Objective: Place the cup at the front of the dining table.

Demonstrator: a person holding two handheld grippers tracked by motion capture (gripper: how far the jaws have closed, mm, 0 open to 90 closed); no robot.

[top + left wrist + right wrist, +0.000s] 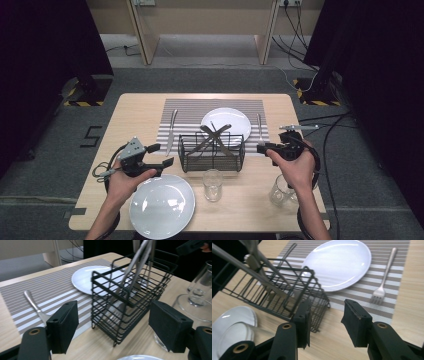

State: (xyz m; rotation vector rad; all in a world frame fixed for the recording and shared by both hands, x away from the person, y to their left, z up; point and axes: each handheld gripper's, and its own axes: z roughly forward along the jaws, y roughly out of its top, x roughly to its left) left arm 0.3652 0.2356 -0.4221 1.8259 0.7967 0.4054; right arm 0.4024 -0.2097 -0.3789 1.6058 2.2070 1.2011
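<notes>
Currently both hand-held grippers, left (161, 155) and right (262, 148), stand apart and empty, flanking the black wire cutlery basket (212, 151). On the striped placemat (185, 111), at twelve o'clock of the basket, the small white plate (233, 120), steel knife (171, 131) and steel fork (259, 129) lie set. Remaining utensils wait in the basket.
</notes>
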